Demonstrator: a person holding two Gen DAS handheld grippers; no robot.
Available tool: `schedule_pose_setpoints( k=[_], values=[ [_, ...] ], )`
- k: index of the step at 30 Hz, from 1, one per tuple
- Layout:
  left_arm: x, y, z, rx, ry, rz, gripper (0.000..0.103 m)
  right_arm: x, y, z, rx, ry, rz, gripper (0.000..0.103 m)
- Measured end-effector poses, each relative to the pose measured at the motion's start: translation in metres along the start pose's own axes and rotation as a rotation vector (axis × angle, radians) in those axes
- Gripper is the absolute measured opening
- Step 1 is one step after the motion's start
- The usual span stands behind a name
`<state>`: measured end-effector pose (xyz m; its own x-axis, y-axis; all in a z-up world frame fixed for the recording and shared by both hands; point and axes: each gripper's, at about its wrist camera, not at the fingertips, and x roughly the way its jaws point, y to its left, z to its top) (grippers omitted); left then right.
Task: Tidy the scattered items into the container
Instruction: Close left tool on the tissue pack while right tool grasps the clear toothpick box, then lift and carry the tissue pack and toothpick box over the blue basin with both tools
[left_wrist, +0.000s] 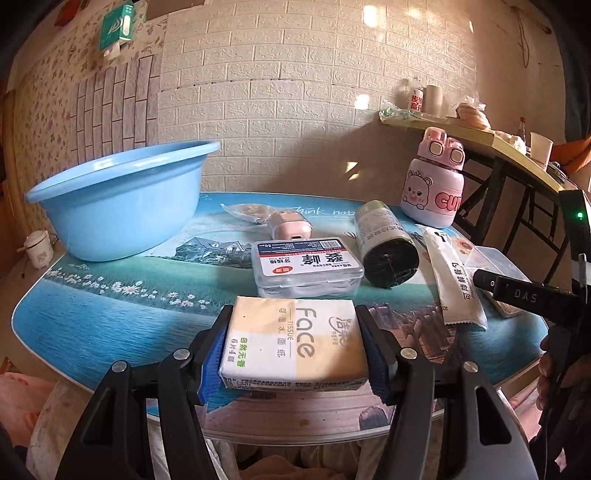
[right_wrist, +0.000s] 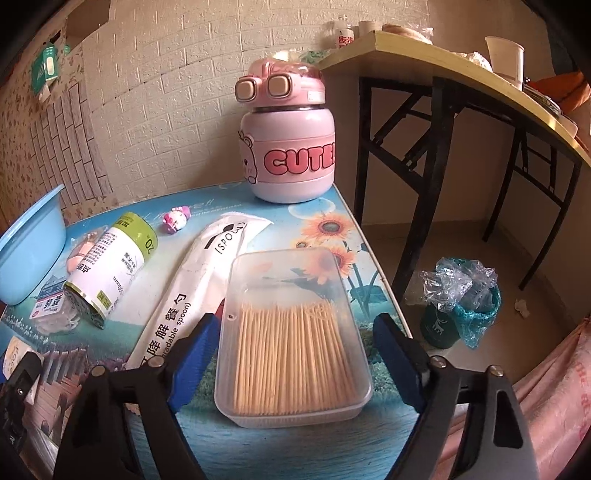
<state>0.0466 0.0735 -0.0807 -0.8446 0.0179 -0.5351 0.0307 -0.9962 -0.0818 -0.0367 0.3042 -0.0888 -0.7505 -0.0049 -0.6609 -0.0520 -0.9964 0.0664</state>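
My left gripper (left_wrist: 293, 341) is shut on a yellow and white Face tissue pack (left_wrist: 295, 347), held near the table's front edge. The blue basin (left_wrist: 122, 199) stands at the table's far left; its edge also shows in the right wrist view (right_wrist: 26, 247). My right gripper (right_wrist: 291, 336) is open, its fingers either side of a clear toothpick box (right_wrist: 291, 332) that lies on the table. Scattered on the table are a floss pick box (left_wrist: 306, 266), a bag roll (left_wrist: 386, 243), a spoon packet (right_wrist: 199, 273) and a pink CUTE bottle (right_wrist: 288, 136).
A pink gadget (left_wrist: 290, 225) and a small packet (left_wrist: 245, 212) lie behind the floss box. A small pink toy (right_wrist: 175, 219) lies by the roll. A folding table (right_wrist: 461, 70) with cups stands to the right. A bin (right_wrist: 461, 306) is on the floor.
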Motion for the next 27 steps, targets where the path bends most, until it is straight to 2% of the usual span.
schedule_pose_setpoints(
  k=[4,7,12,18,24,27],
  values=[
    [-0.001,0.0,0.0,-0.001,0.0,-0.001,0.061,-0.001,-0.004,-0.001,0.017,-0.011,0.012,0.073],
    [-0.001,0.001,0.001,0.001,-0.002,0.001,0.061,-0.001,-0.003,0.0,0.012,-0.013,0.01,0.064],
    [-0.004,0.004,0.004,-0.004,-0.019,0.005,0.061,-0.003,-0.003,0.0,0.012,-0.014,-0.001,0.063],
    [-0.005,0.008,0.007,-0.015,-0.016,0.011,0.061,-0.016,-0.003,0.003,0.002,-0.06,-0.029,0.063],
    [-0.012,0.016,0.016,-0.045,-0.048,0.011,0.061,-0.046,0.013,0.007,-0.047,-0.151,-0.018,0.063],
    [-0.02,0.021,0.024,-0.065,-0.084,0.009,0.061,-0.069,0.028,0.013,-0.079,-0.226,0.003,0.063]
  ],
)
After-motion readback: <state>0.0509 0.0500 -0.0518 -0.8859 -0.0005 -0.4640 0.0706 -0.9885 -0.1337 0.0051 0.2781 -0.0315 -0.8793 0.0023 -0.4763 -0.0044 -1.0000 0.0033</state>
